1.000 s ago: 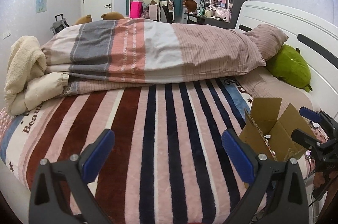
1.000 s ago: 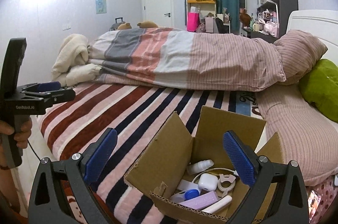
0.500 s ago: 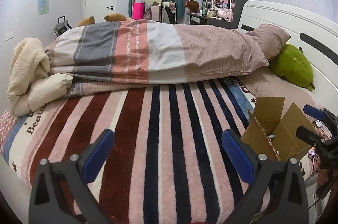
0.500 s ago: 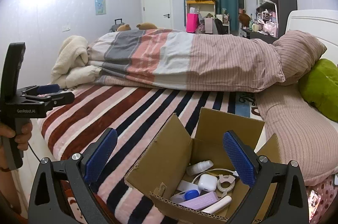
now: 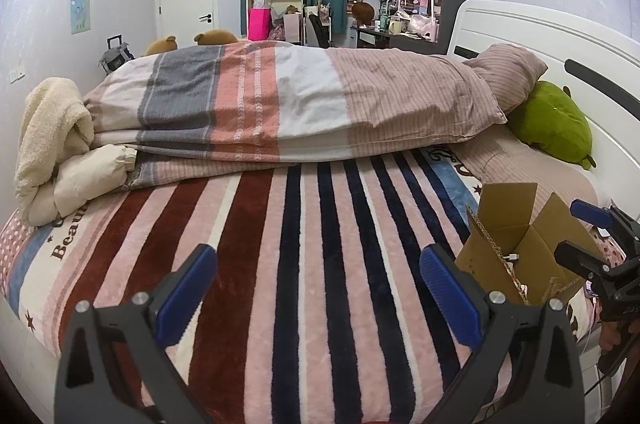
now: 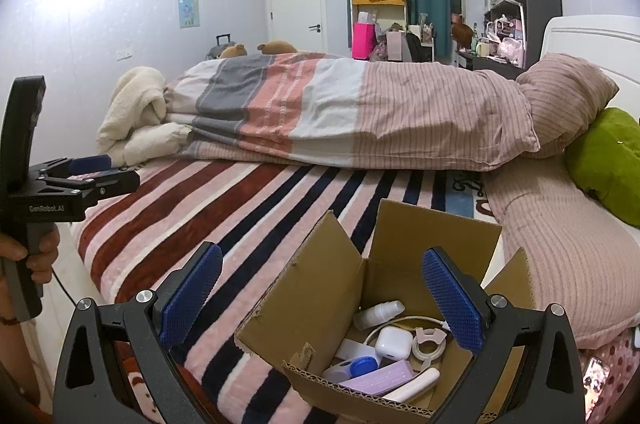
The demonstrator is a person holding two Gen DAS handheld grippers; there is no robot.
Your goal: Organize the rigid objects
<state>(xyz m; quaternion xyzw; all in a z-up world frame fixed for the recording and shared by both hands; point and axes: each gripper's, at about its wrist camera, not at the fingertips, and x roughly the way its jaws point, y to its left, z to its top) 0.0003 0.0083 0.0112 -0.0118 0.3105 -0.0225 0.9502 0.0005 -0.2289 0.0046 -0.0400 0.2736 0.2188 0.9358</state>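
Note:
An open cardboard box (image 6: 320,300) sits on the striped bed blanket (image 6: 240,207) near the front edge. It holds several small items: a white earbud case (image 6: 394,342), a white bottle (image 6: 378,312), a purple flat case (image 6: 380,382) and a white cable. My right gripper (image 6: 320,298) is open and empty, hovering above the box's near side. The box also shows in the left wrist view (image 5: 516,244), at the right. My left gripper (image 5: 318,288) is open and empty above the blanket (image 5: 280,264).
A folded striped duvet (image 5: 300,103) lies across the bed's far half. A cream blanket (image 5: 52,143) is bunched at the left. A green plush (image 5: 556,123) and a pillow lie by the white headboard at the right.
Both grippers have drawn back and up a little from the bed. Both stay open and empty. The box has not moved.

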